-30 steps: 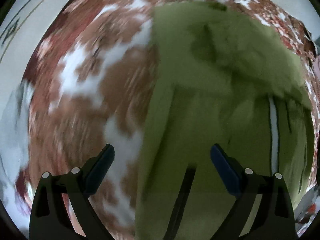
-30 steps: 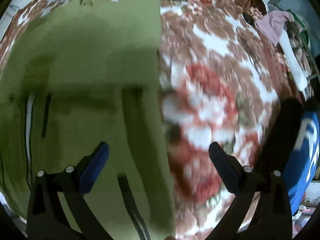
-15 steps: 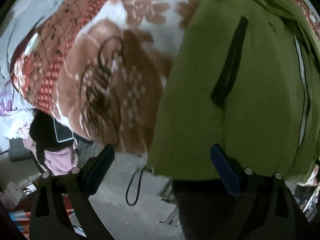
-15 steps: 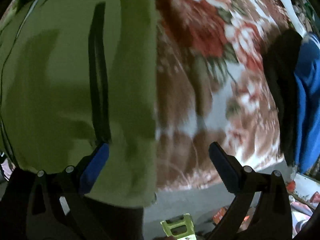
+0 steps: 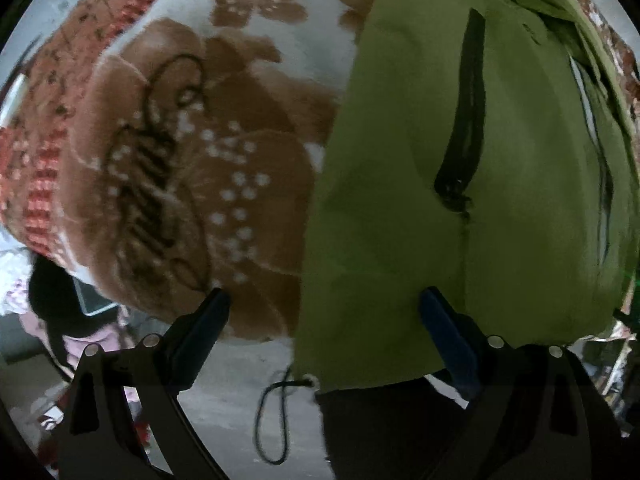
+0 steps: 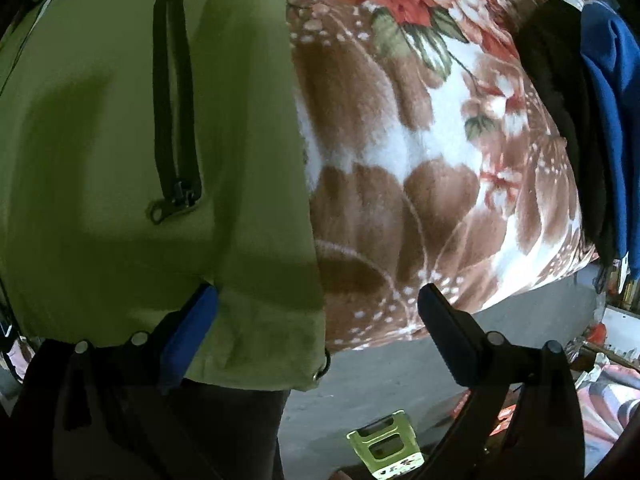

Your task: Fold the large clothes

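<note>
A large olive-green jacket (image 5: pixel 400 200) with black pocket zippers lies on a floral brown, white and red blanket (image 5: pixel 180 160); its hem hangs over the near edge of the bed. My left gripper (image 5: pixel 324 332) is open, its jaws either side of the jacket's left hem corner. The jacket also fills the left of the right wrist view (image 6: pixel 120 160). My right gripper (image 6: pixel 318 320) is open, astride the jacket's right hem corner. Neither gripper holds cloth.
A blue garment over a black one (image 6: pixel 612 120) lies at the bed's right edge. Grey floor (image 6: pixel 400 380) lies below the bed edge, with a green plastic stool (image 6: pixel 384 452) and a black cord (image 5: pixel 276 420). Pink clutter (image 5: pixel 80 344) sits at lower left.
Both grippers have drawn back from over the jacket's middle to its hem at the bed's near edge, tilting down so the floor shows. Both stayed open.
</note>
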Action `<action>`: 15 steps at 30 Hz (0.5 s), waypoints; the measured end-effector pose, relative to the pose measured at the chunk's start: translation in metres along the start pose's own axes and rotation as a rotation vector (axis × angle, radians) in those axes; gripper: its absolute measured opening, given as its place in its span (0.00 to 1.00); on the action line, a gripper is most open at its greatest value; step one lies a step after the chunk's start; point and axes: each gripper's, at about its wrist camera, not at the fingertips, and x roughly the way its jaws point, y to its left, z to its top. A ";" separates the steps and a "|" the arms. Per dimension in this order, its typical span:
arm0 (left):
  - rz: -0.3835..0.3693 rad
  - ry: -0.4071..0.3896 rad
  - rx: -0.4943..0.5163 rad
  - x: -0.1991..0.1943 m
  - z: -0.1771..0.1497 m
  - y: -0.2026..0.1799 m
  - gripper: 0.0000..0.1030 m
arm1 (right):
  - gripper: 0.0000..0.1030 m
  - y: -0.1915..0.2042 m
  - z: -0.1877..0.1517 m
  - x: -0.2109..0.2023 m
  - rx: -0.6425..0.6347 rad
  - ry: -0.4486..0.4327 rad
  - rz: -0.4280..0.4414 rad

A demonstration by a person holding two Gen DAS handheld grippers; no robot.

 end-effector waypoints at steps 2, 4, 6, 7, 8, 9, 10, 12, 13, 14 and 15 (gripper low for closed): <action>-0.040 0.019 0.020 0.006 -0.007 -0.016 0.87 | 0.95 0.005 -0.005 0.003 -0.016 0.008 0.040; -0.083 0.040 0.080 0.009 -0.012 -0.033 0.84 | 0.95 0.009 -0.007 0.004 -0.033 0.025 0.085; -0.095 0.039 0.117 0.007 -0.014 -0.042 0.84 | 0.95 0.011 -0.010 0.005 -0.054 0.033 0.101; -0.128 0.041 0.121 0.004 -0.015 -0.042 0.81 | 0.95 0.011 -0.010 0.005 -0.054 0.032 0.106; -0.154 0.038 0.119 0.001 -0.016 -0.041 0.80 | 0.95 0.010 -0.010 0.004 -0.052 0.029 0.088; -0.166 0.038 0.117 -0.001 -0.015 -0.040 0.80 | 0.95 0.005 -0.008 0.002 -0.039 0.014 0.039; -0.167 0.040 0.120 -0.003 -0.014 -0.039 0.80 | 0.95 -0.004 -0.006 0.002 -0.019 0.001 0.029; -0.124 0.041 0.131 -0.001 -0.011 -0.033 0.80 | 0.95 -0.016 -0.004 0.007 0.039 0.012 0.079; -0.107 0.045 0.125 0.004 -0.009 -0.026 0.80 | 0.95 -0.018 -0.003 0.012 0.058 0.027 0.130; -0.102 0.049 0.116 0.006 -0.007 -0.024 0.79 | 0.95 -0.016 -0.003 0.015 0.050 0.032 0.164; -0.108 0.057 0.099 0.010 -0.005 -0.021 0.77 | 0.95 -0.008 -0.004 0.015 0.014 0.029 0.178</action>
